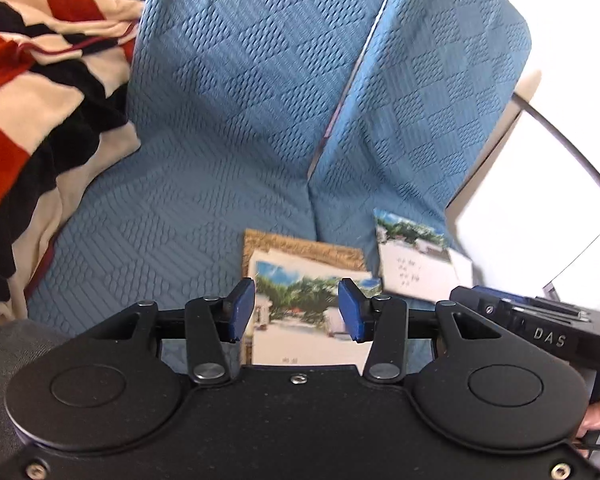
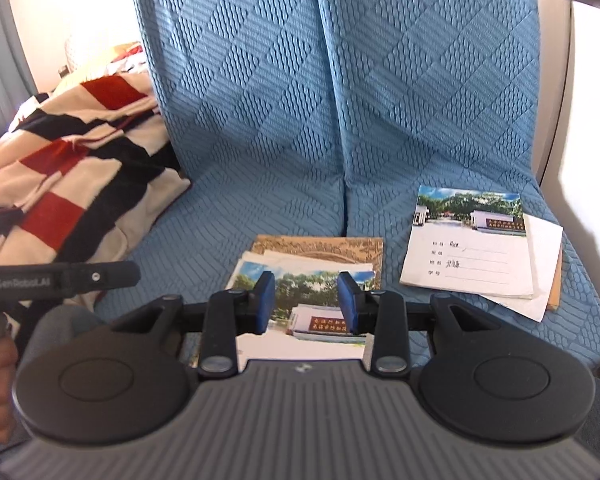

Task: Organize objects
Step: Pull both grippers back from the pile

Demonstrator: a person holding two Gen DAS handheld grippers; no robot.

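- Left wrist view: the left gripper (image 1: 296, 310) hangs above a stack of notebooks (image 1: 304, 308) lying on the blue-covered sofa seat (image 1: 160, 232). Its fingers (image 1: 242, 308) are parted about halfway with nothing between them.
- The top notebook is thin and paper-covered, so I judge it light, floppy and prone to sliding off the one below; a pinch at a free edge or corner should serve better than pressing on the flat cover.
- The gripper body hides the stack's near edge. At the right, the right gripper (image 1: 540, 328) is cut off by the frame, and bright glare washes out the area behind it.
- Right wrist view: the right gripper (image 2: 306, 304) also hovers over the stack, fingers (image 2: 266, 300) partly apart and empty.
- A second notebook (image 2: 468, 244) lies well to the right on loose white sheets (image 2: 544, 264), which would likely shift if it were dragged.
- How many books the stack holds cannot be counted. A striped blanket (image 2: 72, 184) lies at the left; the handwriting on the cover is too small to read.
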